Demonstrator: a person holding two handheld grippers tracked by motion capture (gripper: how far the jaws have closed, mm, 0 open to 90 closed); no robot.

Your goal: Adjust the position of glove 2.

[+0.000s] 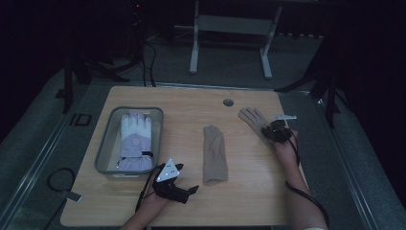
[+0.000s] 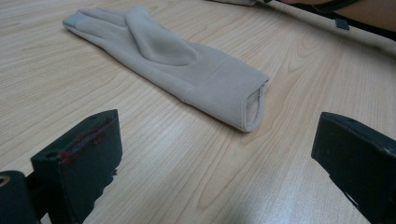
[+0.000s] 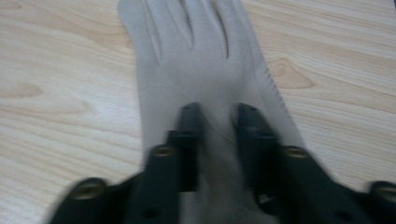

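At the lower centre of the high view, the left gripper [image 1: 184, 184] is hovering over the desk [image 1: 249, 187] with fingers wide and empty. At right of centre, the right gripper [image 3: 218, 122] is pinching its narrowed fingers on the beige glove [image 3: 196, 60], bunching fabric near the cuff. Soft, light and limp, it is likely sagging once lifted; the cuff is looking like the best hold. A second beige glove [image 1: 214, 152] is lying mid-desk.

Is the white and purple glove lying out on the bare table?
No, the white and purple glove lies inside the clear bin at the table's left side.
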